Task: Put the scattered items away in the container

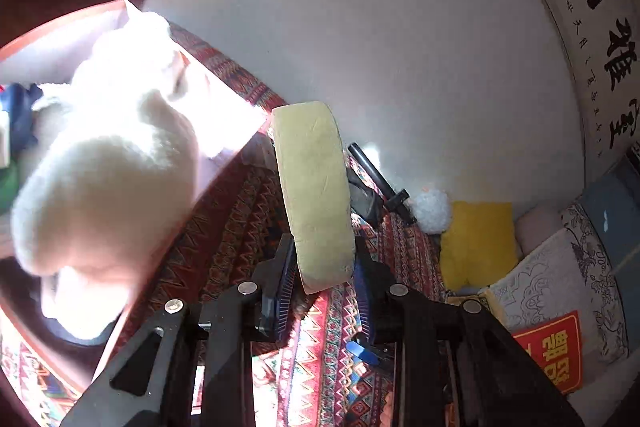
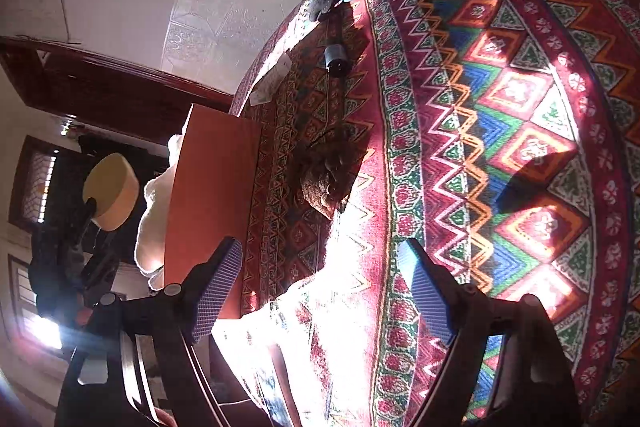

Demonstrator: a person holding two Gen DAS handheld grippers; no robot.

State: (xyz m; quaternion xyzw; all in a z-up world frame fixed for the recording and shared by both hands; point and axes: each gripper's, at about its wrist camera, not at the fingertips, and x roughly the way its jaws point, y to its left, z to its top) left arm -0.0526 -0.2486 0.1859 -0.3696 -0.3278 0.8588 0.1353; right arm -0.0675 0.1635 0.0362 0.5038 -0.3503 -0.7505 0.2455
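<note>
Sponge, yellow and thick, stands clenched in the left claw just beside the red box, seemingly above the patterned surface. Carry it over the rim before letting go, clear of the white plush inside. Right claw hangs released, empty.

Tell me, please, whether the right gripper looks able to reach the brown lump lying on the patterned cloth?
Probably yes. The right gripper stands open and empty, pointing at the brown lump, with only bare patterned cloth between; the orange box sits off to one side.
</note>
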